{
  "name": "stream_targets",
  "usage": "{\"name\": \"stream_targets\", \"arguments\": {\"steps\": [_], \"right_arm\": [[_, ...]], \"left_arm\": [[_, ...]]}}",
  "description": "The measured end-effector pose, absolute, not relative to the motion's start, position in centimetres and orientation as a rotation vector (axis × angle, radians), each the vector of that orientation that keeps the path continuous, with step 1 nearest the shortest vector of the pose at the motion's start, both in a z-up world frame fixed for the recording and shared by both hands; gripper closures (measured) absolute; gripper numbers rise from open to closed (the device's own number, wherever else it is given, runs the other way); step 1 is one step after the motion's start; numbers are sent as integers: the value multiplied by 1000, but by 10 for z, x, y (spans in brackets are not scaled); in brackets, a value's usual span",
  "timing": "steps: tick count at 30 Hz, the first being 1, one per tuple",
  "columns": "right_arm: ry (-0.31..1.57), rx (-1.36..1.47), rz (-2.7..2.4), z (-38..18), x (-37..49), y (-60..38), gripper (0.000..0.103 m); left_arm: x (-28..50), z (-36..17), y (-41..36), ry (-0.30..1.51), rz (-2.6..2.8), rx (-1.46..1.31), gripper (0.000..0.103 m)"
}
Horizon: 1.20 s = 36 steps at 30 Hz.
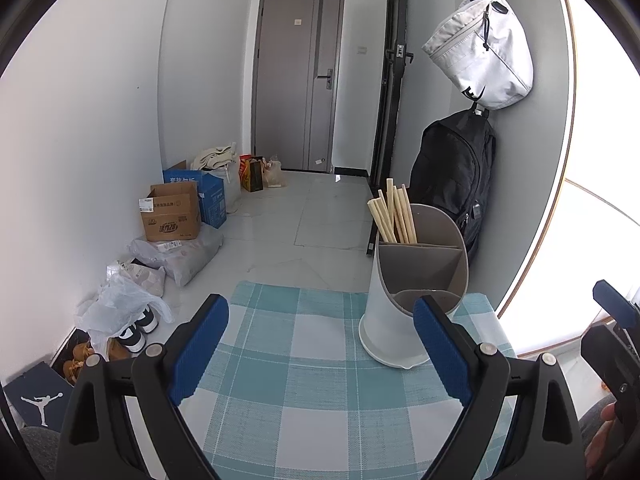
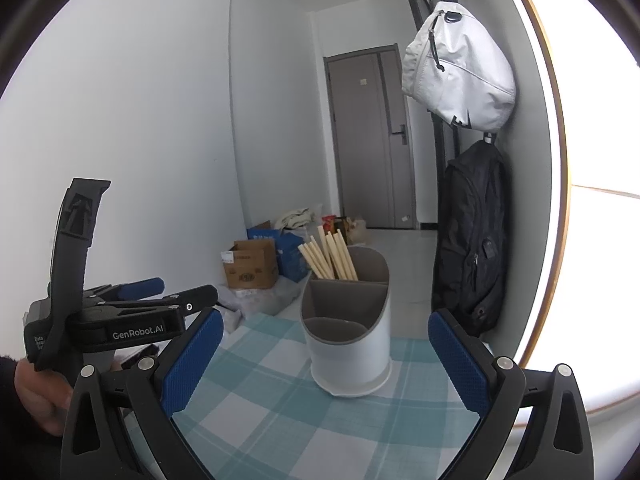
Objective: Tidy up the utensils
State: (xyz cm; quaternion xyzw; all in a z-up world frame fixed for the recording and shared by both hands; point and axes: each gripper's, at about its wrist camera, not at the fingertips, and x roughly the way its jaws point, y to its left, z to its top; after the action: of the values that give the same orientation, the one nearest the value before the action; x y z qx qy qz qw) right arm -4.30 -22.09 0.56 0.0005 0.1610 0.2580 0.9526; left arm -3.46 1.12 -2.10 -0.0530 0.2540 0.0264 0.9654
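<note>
Teal-and-white checked cloth covers the worktop [image 1: 304,364], and on it stands the white utensil holder [image 1: 394,320] with its grey divided insert — upright, at the far right part of the cloth. The pale wooden chopsticks [image 1: 394,216] lean in the holder's rear compartment; the front ones look bare. Left claw [image 1: 320,340] is spread wide, gripping nothing, just short of the holder. Right claw [image 2: 324,360] is spread too, empty, the holder framed between its blue pads [image 2: 192,364].

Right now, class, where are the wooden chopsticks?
The wooden chopsticks stand in the rear compartment of the utensil holder on the checked tablecloth, right of centre in both views.
</note>
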Motion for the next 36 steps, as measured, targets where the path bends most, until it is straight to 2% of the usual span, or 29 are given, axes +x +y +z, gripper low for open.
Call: {"name": "stream_targets", "arguments": {"steps": [36], "right_arm": [[320, 1, 530, 6, -45, -220, 0]], "left_arm": [[-33, -23, 10, 527, 50, -105, 12]]}}
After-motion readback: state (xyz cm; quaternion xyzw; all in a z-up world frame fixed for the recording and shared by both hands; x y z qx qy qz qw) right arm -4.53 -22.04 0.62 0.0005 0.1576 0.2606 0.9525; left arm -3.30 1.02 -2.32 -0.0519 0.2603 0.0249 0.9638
